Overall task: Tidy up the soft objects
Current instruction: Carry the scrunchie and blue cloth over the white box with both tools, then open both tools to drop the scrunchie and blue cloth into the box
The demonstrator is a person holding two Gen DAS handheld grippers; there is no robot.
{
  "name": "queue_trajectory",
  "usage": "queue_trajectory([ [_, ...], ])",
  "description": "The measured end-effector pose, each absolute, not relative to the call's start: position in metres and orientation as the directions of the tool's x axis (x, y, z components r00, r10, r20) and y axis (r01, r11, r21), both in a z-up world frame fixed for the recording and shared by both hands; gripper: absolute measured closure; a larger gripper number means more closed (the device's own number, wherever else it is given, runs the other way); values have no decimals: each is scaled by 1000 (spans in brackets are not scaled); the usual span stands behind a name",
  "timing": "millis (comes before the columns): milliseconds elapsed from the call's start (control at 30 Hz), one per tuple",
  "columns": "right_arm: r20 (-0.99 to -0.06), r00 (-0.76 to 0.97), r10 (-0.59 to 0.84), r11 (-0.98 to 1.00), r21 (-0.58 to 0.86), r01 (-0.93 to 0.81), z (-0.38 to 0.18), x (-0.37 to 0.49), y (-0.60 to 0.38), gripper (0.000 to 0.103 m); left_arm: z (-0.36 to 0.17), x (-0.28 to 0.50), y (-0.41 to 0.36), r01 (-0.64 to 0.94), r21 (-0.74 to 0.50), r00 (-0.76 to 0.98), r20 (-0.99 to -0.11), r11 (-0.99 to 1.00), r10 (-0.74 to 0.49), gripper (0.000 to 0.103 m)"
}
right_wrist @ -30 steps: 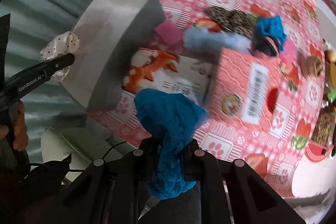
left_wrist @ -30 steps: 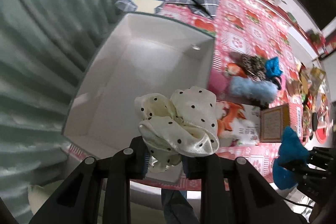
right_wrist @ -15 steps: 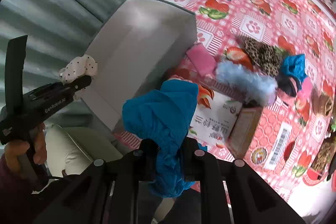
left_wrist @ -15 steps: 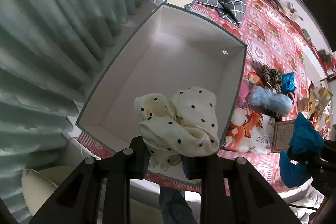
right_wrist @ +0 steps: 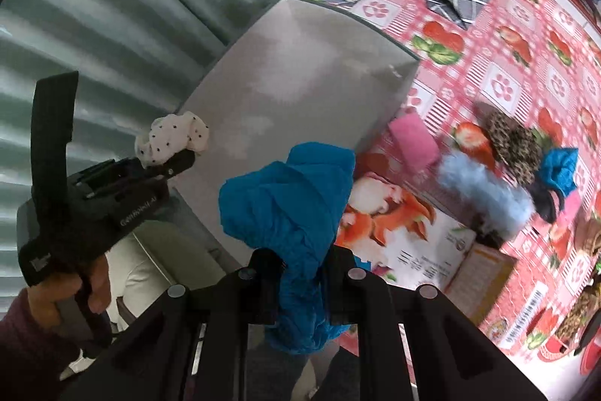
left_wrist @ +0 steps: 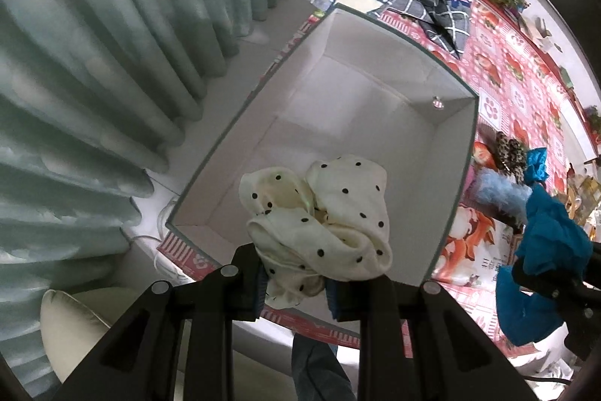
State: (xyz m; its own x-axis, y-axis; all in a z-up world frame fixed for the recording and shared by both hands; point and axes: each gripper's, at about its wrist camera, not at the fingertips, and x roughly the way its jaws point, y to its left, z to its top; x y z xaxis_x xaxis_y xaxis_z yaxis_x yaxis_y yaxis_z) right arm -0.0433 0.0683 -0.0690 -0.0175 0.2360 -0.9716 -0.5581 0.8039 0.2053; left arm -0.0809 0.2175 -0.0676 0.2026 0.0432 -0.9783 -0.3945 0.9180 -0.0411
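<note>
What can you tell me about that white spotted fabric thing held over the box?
The spotted scrunchie is a cream, satiny ring of gathered cloth with small black dots, bunched into soft folds. The left tool is shut on its lower edge and holds it up above the near end of the open white box. Nothing else touches it.

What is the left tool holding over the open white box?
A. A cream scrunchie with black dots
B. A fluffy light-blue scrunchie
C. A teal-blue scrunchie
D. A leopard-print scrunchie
A: the left tool is shut on the cream scrunchie with black dots, held above the white box, while the right tool grips the teal-blue scrunchie.
</note>
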Motion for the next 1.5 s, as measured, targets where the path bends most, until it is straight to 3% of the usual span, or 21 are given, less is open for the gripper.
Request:
queue_trajectory([
  [867,-964,-54,259,779,242,-579,-93,-26,125,87,-80,-80,230,-414,-15,152,-987,910,53,76],
  [933,-960,-45,276,778,250,-576,-92,-23,127,87,-80,-80,229,-411,-23,158,-986,911,47,70],
  [1000,-957,-49,284,776,260,-574,-91,-20,130,86,-77,-81,230,-416,-24,173,-983,909,53,48],
  [1033,-955,-55,290,775,268,-573,-91,-19,131,86,-76,-82,230,-418,-26,183,-982,908,56,42],
  [1067,-953,-59,297,772,276,-572,-91,-19,131,82,-74,-83,230,-420,-30,194,-979,907,57,29],
  [1100,-952,-58,302,772,279,-570,-90,-18,131,64,-72,-83,231,-421,-35,203,-978,906,56,22],
  [1133,-952,-46,302,776,274,-569,-88,-17,130,32,-71,-83,231,-423,-41,211,-976,905,55,22],
  [1167,-952,-15,307,781,261,-568,-84,-17,129,21,-69,-84,231,-426,-44,217,-975,904,55,21],
  [1300,-945,12,328,782,265,-564,-75,-15,125,17,-66,-83,234,-446,-50,224,-973,894,58,7],
  [1500,-950,11,313,818,264,-511,-75,-10,107,17,-62,-80,229,-453,-75,241,-970,888,41,0],
])
